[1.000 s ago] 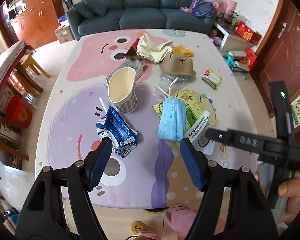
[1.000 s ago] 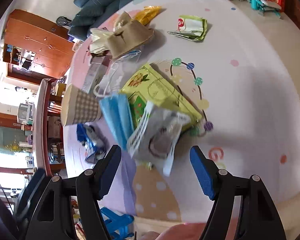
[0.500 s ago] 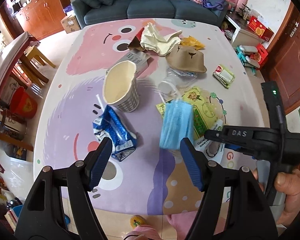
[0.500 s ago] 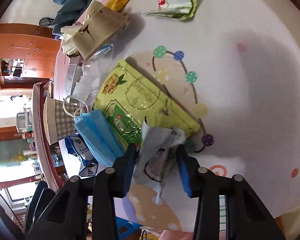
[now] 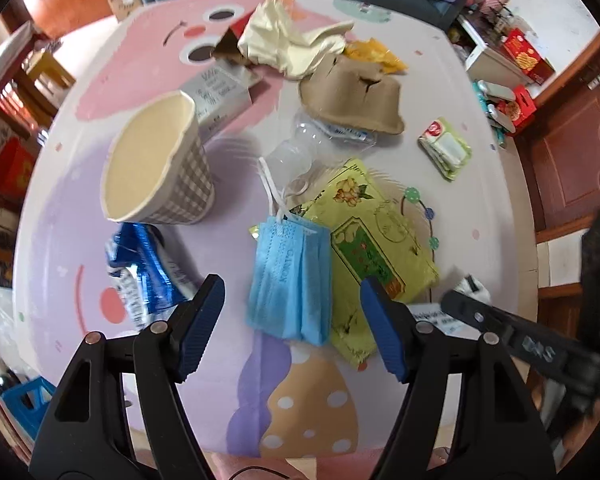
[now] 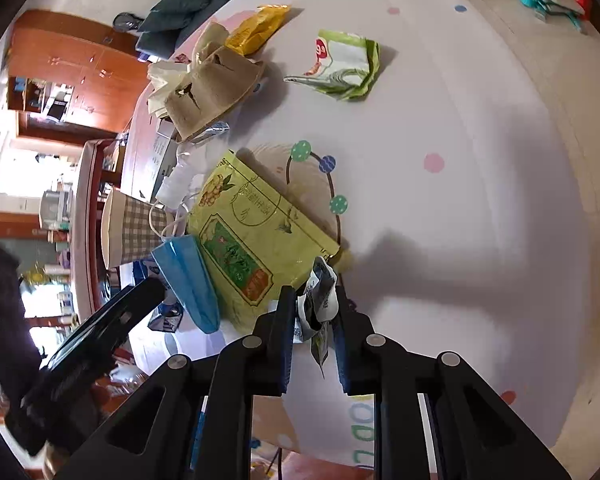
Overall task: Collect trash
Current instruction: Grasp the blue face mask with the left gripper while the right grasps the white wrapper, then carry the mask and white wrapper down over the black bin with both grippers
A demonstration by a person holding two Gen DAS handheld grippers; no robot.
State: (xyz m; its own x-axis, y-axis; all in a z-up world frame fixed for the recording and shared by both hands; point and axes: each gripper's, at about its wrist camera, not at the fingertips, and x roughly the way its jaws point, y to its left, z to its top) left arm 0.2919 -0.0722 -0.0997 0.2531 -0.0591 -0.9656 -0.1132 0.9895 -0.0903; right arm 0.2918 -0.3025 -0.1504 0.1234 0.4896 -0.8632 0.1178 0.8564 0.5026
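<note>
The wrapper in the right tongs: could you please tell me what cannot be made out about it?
- Wrapper, right wrist view: crumpled, print too small to read; the tongs' fingers cover its sides.
- Left wrist view: only a white scrap shows; the right tongs' arm hides the rest.
- Whether it has left the table: unclear.

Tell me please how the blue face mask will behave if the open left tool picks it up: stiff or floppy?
Probably floppy: the blue face mask is thin pleated fabric and would likely sag from the left tool. It looks light for its size. Its white ear loops trail toward the clear plastic bottle and might snag there.
</note>
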